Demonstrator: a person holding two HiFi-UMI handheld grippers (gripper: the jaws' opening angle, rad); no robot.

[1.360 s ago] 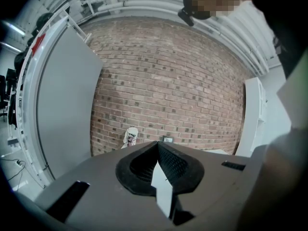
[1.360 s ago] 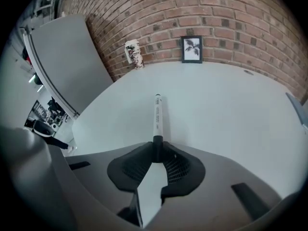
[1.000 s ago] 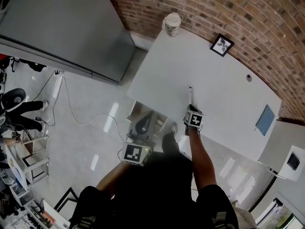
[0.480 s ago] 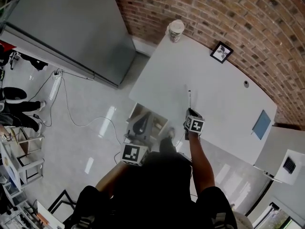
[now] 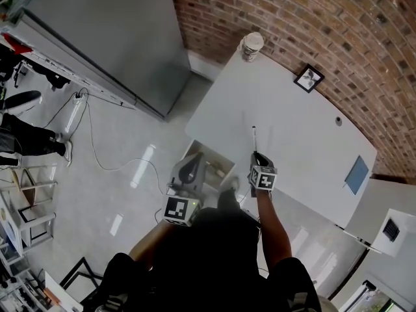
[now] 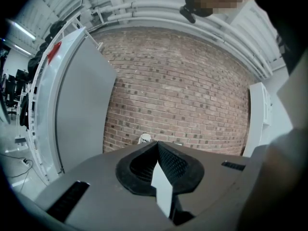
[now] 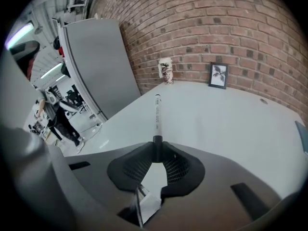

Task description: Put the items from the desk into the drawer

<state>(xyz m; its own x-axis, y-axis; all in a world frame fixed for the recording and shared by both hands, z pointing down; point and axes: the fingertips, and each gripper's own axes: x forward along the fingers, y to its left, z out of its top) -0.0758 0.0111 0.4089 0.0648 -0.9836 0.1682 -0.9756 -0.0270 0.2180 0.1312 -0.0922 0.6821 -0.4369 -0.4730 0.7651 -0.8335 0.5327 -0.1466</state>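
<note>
Risen off the smooth desk (image 5: 299, 125), right tongs (image 7: 156, 143) clamp a slim pen (image 7: 157, 117); left tongs (image 6: 157, 147) together.

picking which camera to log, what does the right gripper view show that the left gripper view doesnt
Only the right gripper view: the right gripper shut on a pen that points out over the white desk, and a framed picture against the wall. Only the left gripper view: the left gripper, jaws together with nothing between them. Both: the brick wall, the cup and the tall grey panel.
</note>
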